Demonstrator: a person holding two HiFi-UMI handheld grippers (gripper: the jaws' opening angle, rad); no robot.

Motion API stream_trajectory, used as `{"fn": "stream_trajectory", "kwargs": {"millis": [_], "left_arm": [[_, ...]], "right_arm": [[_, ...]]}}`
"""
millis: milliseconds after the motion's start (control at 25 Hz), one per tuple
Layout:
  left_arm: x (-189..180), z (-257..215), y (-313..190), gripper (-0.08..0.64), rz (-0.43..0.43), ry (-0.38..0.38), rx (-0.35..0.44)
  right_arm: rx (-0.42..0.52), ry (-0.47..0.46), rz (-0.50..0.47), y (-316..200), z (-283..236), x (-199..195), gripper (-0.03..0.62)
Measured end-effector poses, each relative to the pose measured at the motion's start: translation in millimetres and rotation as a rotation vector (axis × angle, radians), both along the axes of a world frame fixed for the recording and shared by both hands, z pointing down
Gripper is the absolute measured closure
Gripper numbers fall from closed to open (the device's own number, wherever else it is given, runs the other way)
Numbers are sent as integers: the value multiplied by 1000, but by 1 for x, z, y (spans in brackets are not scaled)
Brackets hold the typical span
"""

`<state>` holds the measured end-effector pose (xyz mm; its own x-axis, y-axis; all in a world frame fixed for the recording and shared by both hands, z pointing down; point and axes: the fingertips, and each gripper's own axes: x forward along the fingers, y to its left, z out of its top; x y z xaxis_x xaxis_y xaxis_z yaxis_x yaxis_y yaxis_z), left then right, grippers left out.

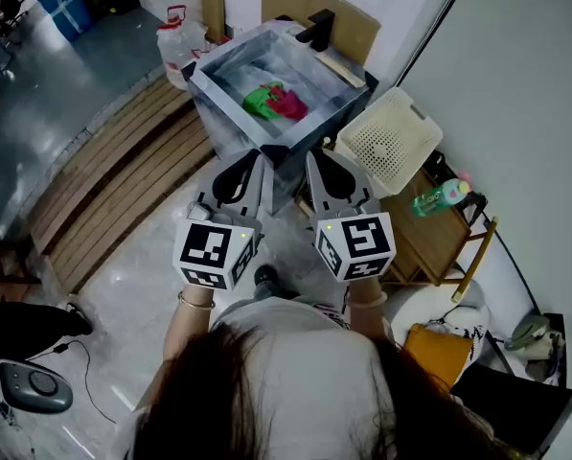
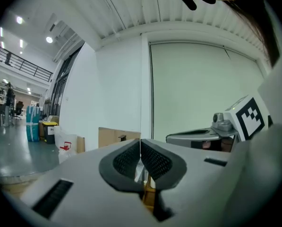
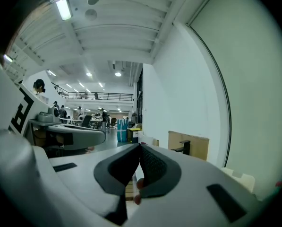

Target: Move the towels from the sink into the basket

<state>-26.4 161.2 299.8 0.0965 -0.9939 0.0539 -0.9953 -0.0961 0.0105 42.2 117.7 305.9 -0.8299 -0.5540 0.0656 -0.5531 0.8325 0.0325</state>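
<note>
Green-pink towels (image 1: 274, 101) lie in the sink (image 1: 212, 86); left tool (image 1: 260, 154) and right tool (image 1: 311, 154) are pressed together.

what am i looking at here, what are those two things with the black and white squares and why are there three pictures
There is no robot: a person holds a tool in each hand, the left gripper and the right gripper. The cubes with squares are part of them. The head view comes from a camera on the person's head, looking down. The other two come from cameras riding on the grippers, looking along their jaws. Both pairs of jaws are shut with nothing between them. Ahead stands a grey sink with green and pink towels in it, and a white basket beside it. The towels are meant for the basket; none is picked up yet.
</note>
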Motion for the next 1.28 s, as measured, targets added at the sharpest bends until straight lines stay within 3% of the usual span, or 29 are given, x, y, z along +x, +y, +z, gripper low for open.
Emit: {"fn": "stream_trajectory", "kwargs": {"millis": [640, 1280], "left_arm": [[-27, 14, -38, 551, 54, 54, -6], [-47, 23, -138, 551, 17, 47, -29]], "right_arm": [[-33, 34, 23, -29, 12, -28, 568], [-77, 107, -38, -132, 39, -54, 565]]}}
